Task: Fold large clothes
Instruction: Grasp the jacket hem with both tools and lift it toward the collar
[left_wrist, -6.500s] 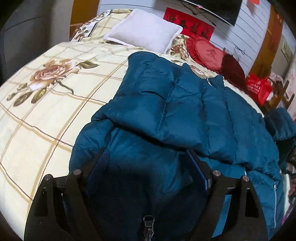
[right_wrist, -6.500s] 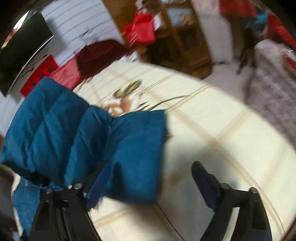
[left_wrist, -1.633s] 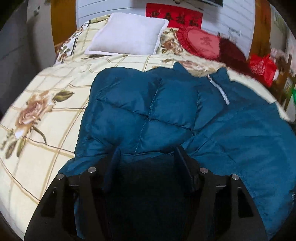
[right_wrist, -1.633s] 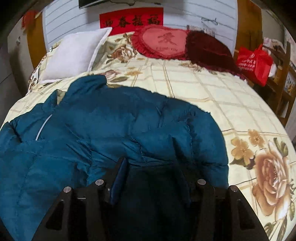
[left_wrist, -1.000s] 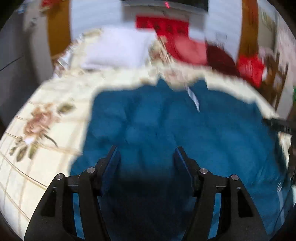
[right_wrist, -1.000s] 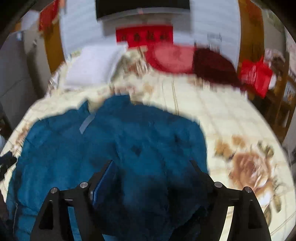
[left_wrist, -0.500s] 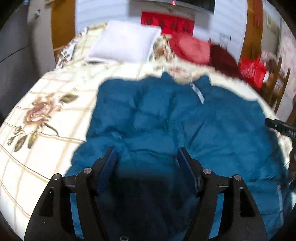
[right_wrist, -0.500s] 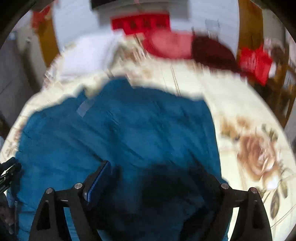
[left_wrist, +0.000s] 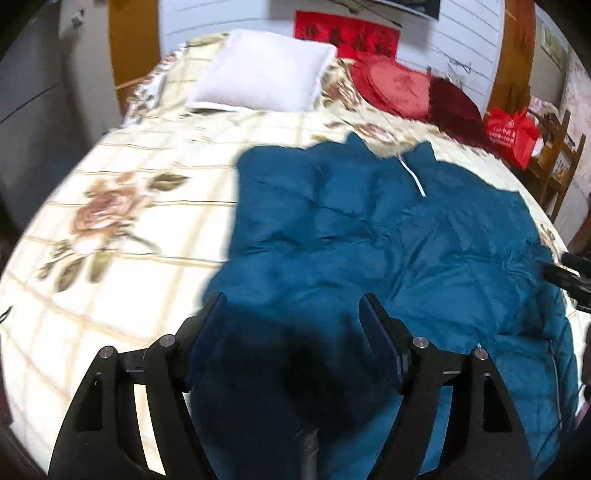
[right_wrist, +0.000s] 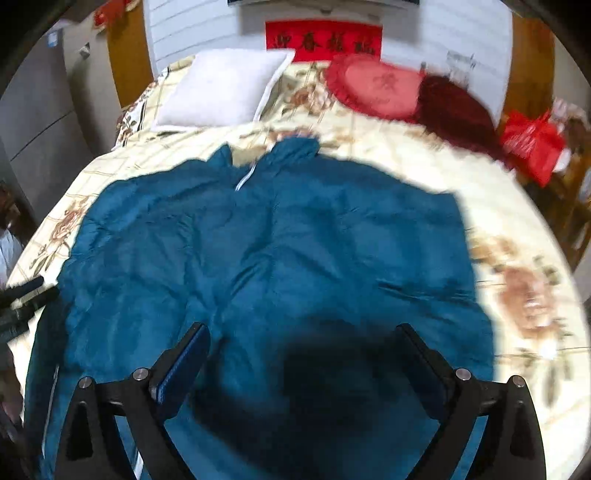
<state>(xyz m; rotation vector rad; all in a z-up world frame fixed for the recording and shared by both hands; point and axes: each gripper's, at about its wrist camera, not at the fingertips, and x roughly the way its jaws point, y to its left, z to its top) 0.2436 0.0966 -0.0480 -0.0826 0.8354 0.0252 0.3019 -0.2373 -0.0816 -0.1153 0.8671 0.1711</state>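
A large teal padded jacket (left_wrist: 369, 236) lies on the bed with both sleeves folded in over its body and its white zip (left_wrist: 413, 177) near the collar at the far end. It also fills the right wrist view (right_wrist: 280, 251). My left gripper (left_wrist: 291, 306) is open and empty above the jacket's near left part. My right gripper (right_wrist: 303, 339) is open and empty above the jacket's near right part. The right gripper's tip (left_wrist: 569, 273) shows at the right edge of the left wrist view, and the left gripper's tip (right_wrist: 26, 295) at the left edge of the right wrist view.
The bed has a cream floral sheet (left_wrist: 122, 221). A white pillow (left_wrist: 262, 74), a red heart cushion (left_wrist: 391, 85) and a dark red cushion (left_wrist: 454, 107) lie at the head. A red bag (left_wrist: 513, 133) and wooden furniture stand to the right of the bed.
Both grippers have pulled back and up from the jacket. They were down on the folded sleeves; now they hover open above the near hem, and more of the jacket shows.
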